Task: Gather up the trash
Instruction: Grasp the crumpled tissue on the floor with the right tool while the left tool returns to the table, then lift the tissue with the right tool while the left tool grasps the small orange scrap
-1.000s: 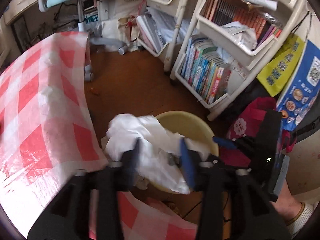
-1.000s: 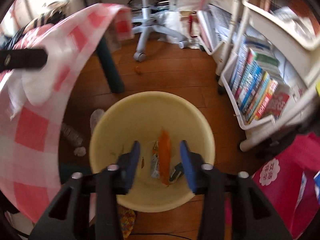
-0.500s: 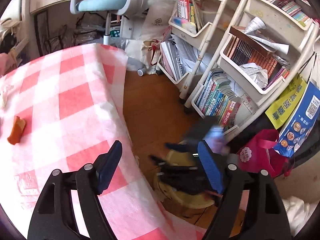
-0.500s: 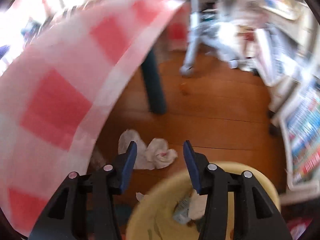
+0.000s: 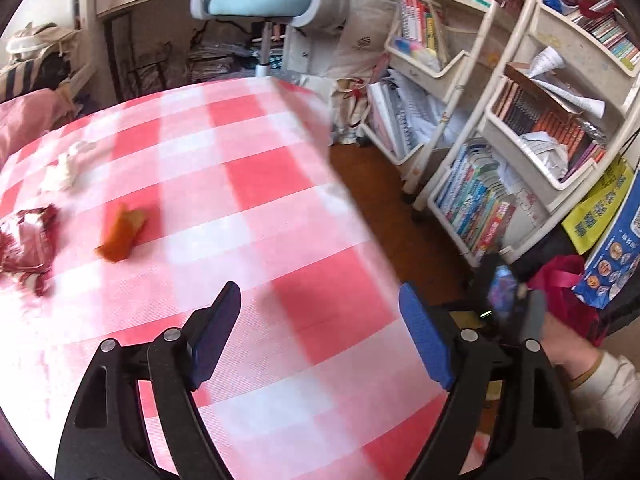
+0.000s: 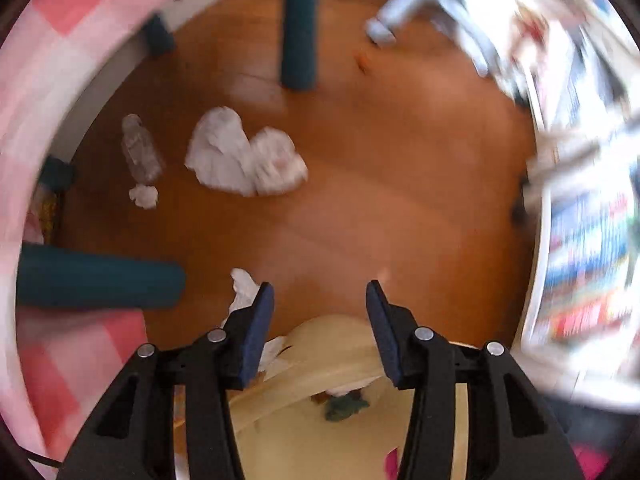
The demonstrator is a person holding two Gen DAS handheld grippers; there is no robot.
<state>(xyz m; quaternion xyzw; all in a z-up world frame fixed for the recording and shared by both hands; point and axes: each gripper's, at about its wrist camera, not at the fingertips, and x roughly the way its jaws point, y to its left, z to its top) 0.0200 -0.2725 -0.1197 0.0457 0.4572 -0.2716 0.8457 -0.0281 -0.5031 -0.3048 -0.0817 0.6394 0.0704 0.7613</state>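
Looking along my left gripper [image 5: 320,332], I see its jaws wide apart with nothing between them; they have just been opening. It hangs over the red-and-white checked tablecloth [image 5: 248,184]. At the far left of that cloth lies a crumpled dark red wrapper [image 5: 28,244], behind it a wad of white tissue [image 5: 64,168], and just to the right of the wrapper an orange scrap [image 5: 122,232], all well ahead of my fingertips and apart from them. Beyond the table stands a pale blue office chair [image 5: 260,0]. To the right of the cloth's edge is bare wooden floor, then white book racks [image 5: 492,184] packed with books. At the lower right a hand [image 5: 568,344] grips the other tool.

My right gripper [image 6: 320,304] points down at the floor, jaws partly open and empty. On the left a clear plastic bottle [image 6: 140,152] lies on the boards, with a small white wad [image 6: 143,196] just beside it. Right of those sits a larger crumpled white tissue [image 6: 244,160], near a teal table leg [image 6: 298,24]. Another white scrap [image 6: 244,292] lies just by my left fingertip; I cannot tell if it touches. Below the jaws is the rim of the yellow bin [image 6: 332,332], with paper and a dark green scrap inside.
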